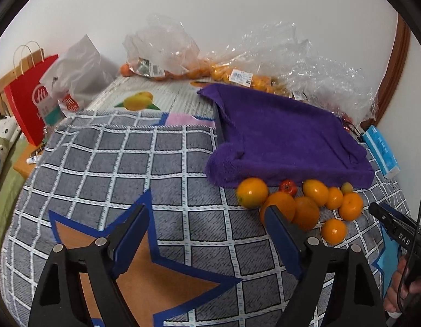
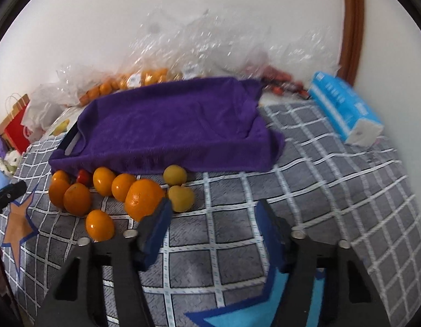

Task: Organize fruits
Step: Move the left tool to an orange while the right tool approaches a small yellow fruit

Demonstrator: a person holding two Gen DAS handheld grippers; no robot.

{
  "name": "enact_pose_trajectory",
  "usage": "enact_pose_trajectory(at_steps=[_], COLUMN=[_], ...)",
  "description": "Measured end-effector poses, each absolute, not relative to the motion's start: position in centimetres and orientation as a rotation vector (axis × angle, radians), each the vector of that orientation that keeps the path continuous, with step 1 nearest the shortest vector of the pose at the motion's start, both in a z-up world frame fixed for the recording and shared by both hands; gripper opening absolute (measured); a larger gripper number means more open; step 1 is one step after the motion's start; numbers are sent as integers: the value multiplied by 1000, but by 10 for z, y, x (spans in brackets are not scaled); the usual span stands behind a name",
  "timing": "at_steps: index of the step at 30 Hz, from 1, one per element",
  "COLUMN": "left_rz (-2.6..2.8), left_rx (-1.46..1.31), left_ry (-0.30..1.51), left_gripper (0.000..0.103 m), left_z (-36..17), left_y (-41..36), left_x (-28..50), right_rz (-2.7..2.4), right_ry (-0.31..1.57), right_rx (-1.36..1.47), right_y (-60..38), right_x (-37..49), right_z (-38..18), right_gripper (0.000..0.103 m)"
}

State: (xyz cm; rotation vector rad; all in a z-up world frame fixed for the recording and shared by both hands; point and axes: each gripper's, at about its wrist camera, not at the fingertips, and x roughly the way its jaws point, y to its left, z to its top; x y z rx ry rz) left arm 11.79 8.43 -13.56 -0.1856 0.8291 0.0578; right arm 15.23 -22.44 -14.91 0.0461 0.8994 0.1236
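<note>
Several oranges (image 1: 305, 207) lie in a loose pile on the checked grey cloth (image 1: 128, 169), just in front of a purple towel (image 1: 281, 136) draped over a tray. A small red fruit (image 1: 288, 187) sits among them. In the right wrist view the pile (image 2: 106, 190) lies left of centre, with a big orange (image 2: 143, 199) and two yellow-green fruits (image 2: 180, 197) nearest. My left gripper (image 1: 207, 218) is open and empty, left of the pile. My right gripper (image 2: 213, 215) is open and empty, its left finger beside the big orange.
Clear plastic bags of oranges (image 1: 210, 68) line the back wall. A red paper bag (image 1: 27, 95) stands at the far left. A blue tissue pack (image 2: 344, 109) lies at the right. Orange and blue star patches (image 1: 134, 259) are on the cloth.
</note>
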Motion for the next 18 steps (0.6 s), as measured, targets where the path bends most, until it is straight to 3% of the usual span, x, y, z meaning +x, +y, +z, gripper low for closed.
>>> enact_pose_trajectory(at_steps=[6, 8, 15, 17, 18], left_rz=[44, 38, 25, 15, -3], left_rx=[-195, -206, -234, -243, -248], left_ry=[823, 821, 824, 829, 835], left_gripper=[85, 85, 85, 85, 85], left_z=[-139, -140, -143, -145, -146], left_y=[83, 84, 86, 85, 84], left_x=[124, 126, 133, 135, 136], right_rz=[201, 220, 263, 281, 290], right_ry=[916, 926, 941, 950, 955], right_rx=[84, 83, 41, 63, 68], right_y=[-220, -219, -209, -211, -212], right_x=[168, 173, 181, 181, 181], right_z=[-157, -160, -168, -169, -169], right_gripper=[50, 42, 38, 27, 27])
